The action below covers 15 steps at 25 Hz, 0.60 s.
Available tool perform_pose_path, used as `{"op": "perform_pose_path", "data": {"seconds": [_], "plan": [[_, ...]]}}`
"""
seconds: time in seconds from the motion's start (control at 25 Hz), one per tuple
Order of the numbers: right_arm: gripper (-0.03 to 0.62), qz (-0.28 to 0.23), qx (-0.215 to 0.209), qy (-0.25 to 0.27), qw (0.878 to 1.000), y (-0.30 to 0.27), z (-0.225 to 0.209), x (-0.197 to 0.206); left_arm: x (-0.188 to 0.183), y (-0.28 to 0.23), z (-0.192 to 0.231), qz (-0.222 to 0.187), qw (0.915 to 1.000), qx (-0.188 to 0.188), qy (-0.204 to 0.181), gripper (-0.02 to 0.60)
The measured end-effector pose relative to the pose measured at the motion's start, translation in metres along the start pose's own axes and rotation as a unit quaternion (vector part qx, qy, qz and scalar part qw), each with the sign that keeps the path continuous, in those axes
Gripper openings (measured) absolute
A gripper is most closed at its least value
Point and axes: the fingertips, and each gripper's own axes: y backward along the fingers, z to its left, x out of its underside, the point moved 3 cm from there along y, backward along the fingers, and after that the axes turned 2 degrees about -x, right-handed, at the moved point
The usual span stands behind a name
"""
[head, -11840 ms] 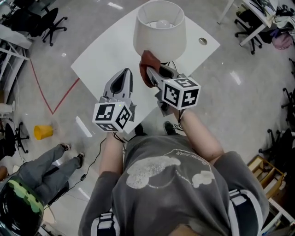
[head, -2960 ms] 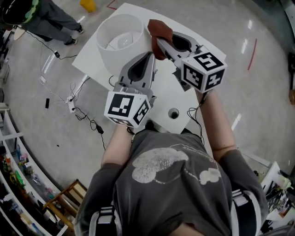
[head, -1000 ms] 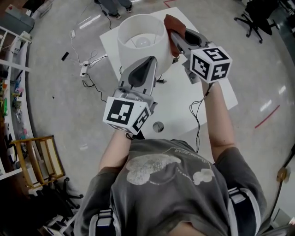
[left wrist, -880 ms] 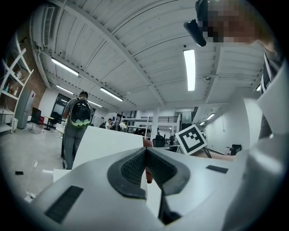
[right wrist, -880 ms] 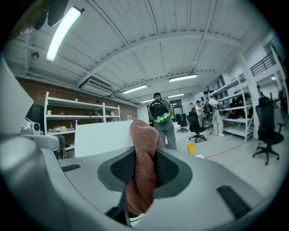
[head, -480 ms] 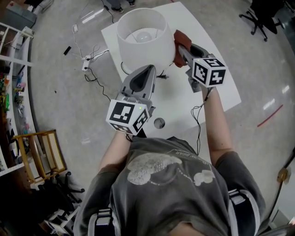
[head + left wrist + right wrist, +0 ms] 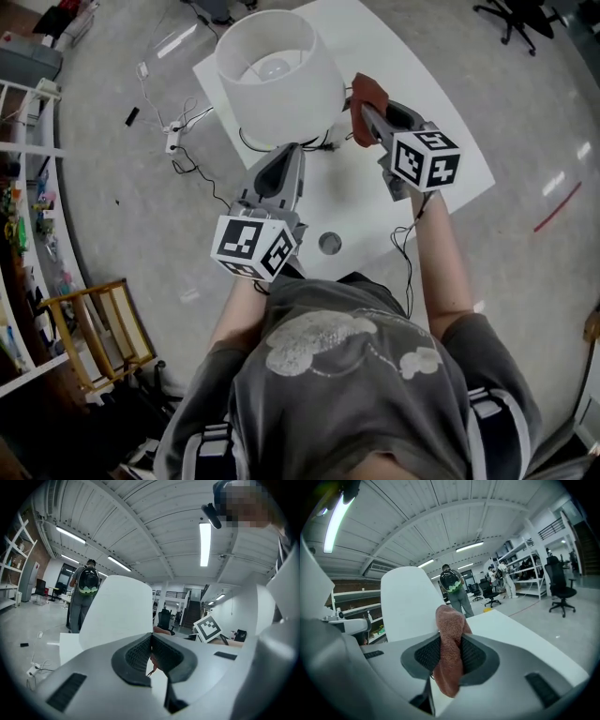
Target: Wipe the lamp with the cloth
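Wiping is judged unfinished: rust-brown cloth (image 7: 367,92) is held just beside white-shaded lamp (image 7: 278,66).
Right gripper (image 7: 451,640) fingers are clamped on it; left gripper (image 7: 150,638) fingers are pressed together, empty.

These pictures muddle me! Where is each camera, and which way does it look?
Head view: on the person's head, looking down at the lamp, table, own arms and shirt.
Left gripper view: on the left gripper, looking along its closed fingers at the lamp.
Right gripper view: on the right gripper, looking along fingers pinching the cloth.
Shared: both gripper views show the lamp and a backpack-wearing person.
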Motion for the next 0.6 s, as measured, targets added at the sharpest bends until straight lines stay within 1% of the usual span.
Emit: {"op": "perform_pose_path", "data": {"seconds": [0.08, 0.16, 0.36, 0.6], "plan": [[0.092, -0.008, 0.011, -0.001, 1.000, 0.004, 0.000, 0.007, 0.007, -0.007, 0.003, 0.002, 0.9997, 0.024, -0.001, 0.008], [0.092, -0.017, 0.029, -0.004, 0.999, 0.012, 0.008, 0.009, 0.007, -0.007, 0.003, 0.006, 0.9986, 0.053, -0.005, 0.008], [0.092, -0.049, 0.081, -0.013, 0.995, 0.043, 0.059, -0.008, -0.019, 0.023, 0.005, 0.007, 0.9925, 0.122, -0.005, 0.008], [0.092, -0.077, 0.132, -0.016, 0.988, 0.065, 0.098, -0.014, -0.022, 0.047, 0.019, 0.012, 0.9855, 0.169, 0.008, 0.008]]}}
